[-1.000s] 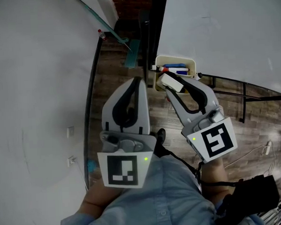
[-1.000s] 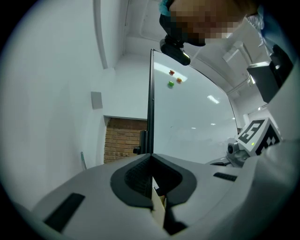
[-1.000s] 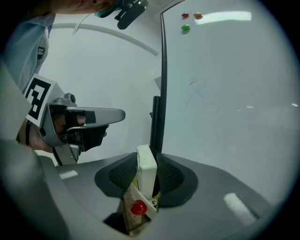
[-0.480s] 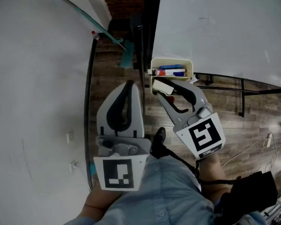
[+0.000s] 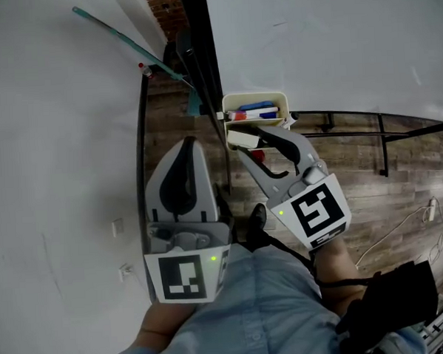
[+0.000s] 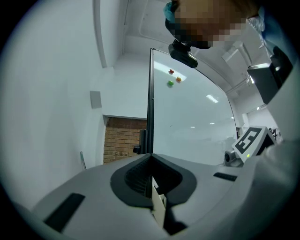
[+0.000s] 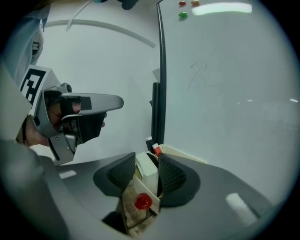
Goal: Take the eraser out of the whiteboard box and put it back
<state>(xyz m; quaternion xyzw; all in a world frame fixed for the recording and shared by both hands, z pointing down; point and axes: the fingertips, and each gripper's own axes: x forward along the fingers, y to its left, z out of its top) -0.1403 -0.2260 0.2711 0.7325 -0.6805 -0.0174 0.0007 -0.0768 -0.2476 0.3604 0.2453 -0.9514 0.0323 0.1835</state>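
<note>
The cream whiteboard box (image 5: pixel 280 97) hangs below the whiteboard (image 5: pixel 333 41) and holds red and blue markers (image 5: pixel 251 113). My right gripper (image 5: pixel 242 142) reaches to the box's near rim with the white eraser (image 5: pixel 239 140) between its jaws. In the right gripper view the eraser (image 7: pixel 146 172) fills the gap between both pads of that gripper (image 7: pixel 147 164), just short of the box (image 7: pixel 187 157); the jaws are opening. My left gripper (image 5: pixel 188 141) hovers to the left, beside the board's dark frame; its jaws (image 6: pixel 151 173) meet with nothing in them.
The dark post of the board frame (image 5: pixel 200 55) rises just left of the box. A white wall (image 5: pixel 57 144) fills the left. A small red thing (image 5: pixel 259 156) lies on the wooden floor under the right gripper. A black bag (image 5: pixel 395 304) and a cable (image 5: pixel 402 230) lie at lower right.
The right gripper has carried the eraser closer to the box's near rim. The head view has shifted, so the box sits higher and further left. The left gripper has kept still.
</note>
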